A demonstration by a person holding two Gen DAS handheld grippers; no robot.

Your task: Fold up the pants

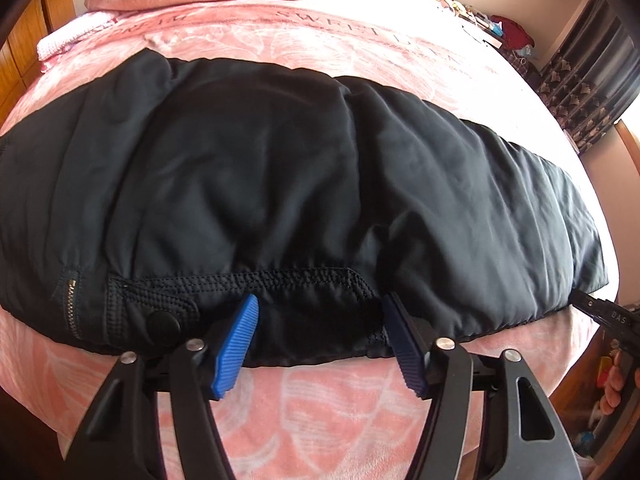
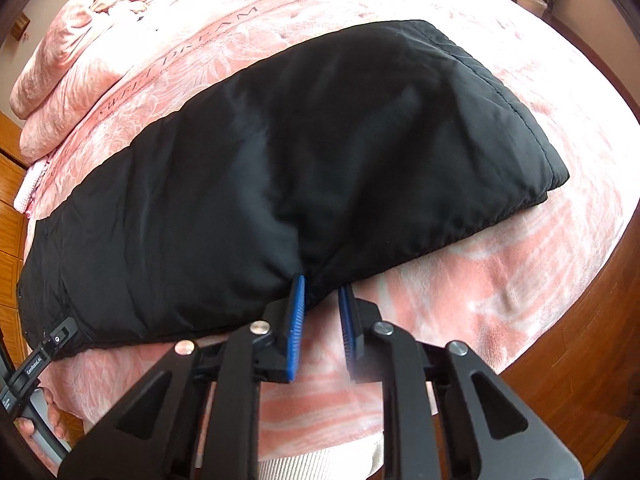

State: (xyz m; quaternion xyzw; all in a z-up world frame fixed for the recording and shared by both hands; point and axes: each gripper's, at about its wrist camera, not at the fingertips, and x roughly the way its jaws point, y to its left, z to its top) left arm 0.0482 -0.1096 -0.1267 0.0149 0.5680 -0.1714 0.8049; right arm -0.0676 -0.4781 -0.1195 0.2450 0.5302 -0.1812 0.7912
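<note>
Two pink pillows [image 2: 60, 68] lie beyond the pants [image 2: 280, 184].

Black padded pants [image 1: 280, 168] lying on pink fleece blanket [image 1: 328, 408] showing pale leaf pattern and dark lettering. Left gripper [image 1: 318, 306] and right gripper [image 2: 322, 286] showing blue ribbed pads [image 1: 236, 344] on black frames. Dark curtain [image 1: 580, 92] showing pale fan motifs. Orange-brown wooden cabinet [image 2: 10, 216] sitting beside.

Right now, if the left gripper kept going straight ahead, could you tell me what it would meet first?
The left gripper, open, would first meet the near stitched edge of the black pants, already at its fingertips.
</note>
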